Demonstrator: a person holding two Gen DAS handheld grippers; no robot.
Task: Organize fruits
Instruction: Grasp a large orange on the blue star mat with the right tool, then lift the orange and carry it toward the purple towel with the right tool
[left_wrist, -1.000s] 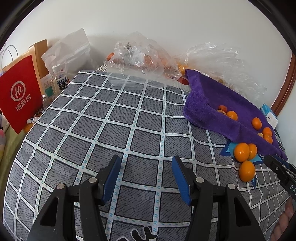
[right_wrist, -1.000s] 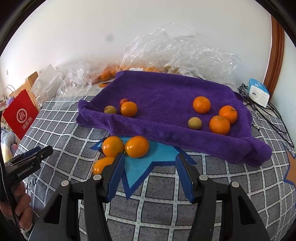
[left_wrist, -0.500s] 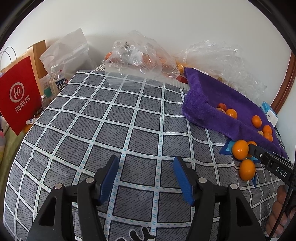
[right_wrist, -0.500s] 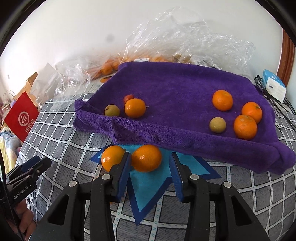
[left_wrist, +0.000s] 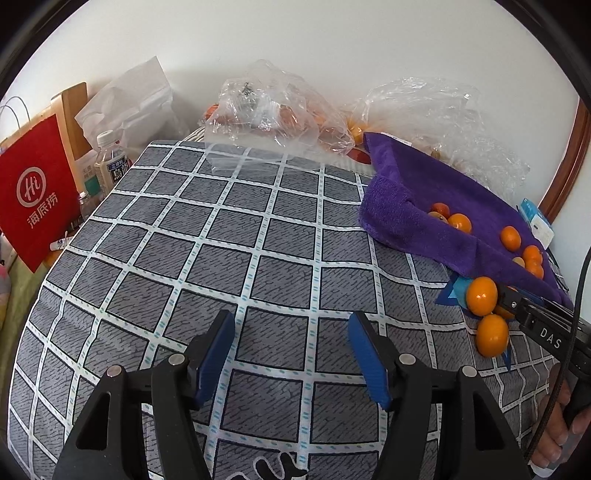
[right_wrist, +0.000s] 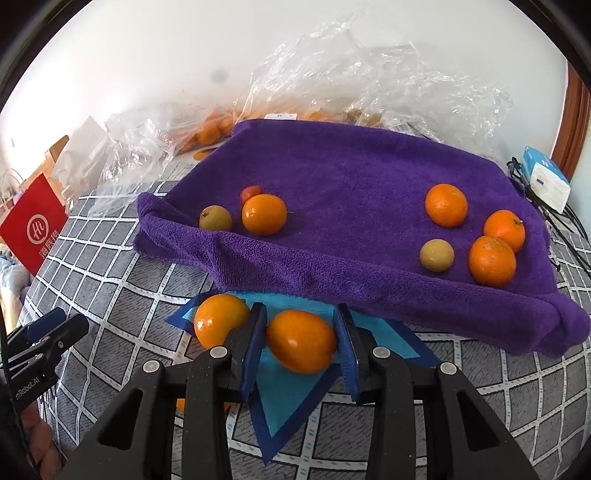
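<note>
My right gripper (right_wrist: 300, 334) has its blue pads on both sides of an orange (right_wrist: 300, 340) that lies on a blue star patch (right_wrist: 291, 398) in front of the purple towel (right_wrist: 332, 177). Another orange (right_wrist: 218, 319) sits just left of the left pad. Several oranges and two brownish fruits (right_wrist: 437, 254) lie on the towel. My left gripper (left_wrist: 291, 354) is open and empty above the checked cloth (left_wrist: 221, 236). In the left wrist view the right gripper (left_wrist: 511, 304) reaches between oranges (left_wrist: 481, 295) at the towel's (left_wrist: 417, 184) edge.
Clear plastic bags with more fruit (left_wrist: 273, 110) lie along the back wall. A red paper bag (left_wrist: 33, 192) and bottles (left_wrist: 109, 162) stand at the left edge. A white and blue box (right_wrist: 546, 177) and cables lie at the right.
My right gripper has moved forward and closed in around the orange on the blue star. My left gripper has stayed open and drifted slightly.
</note>
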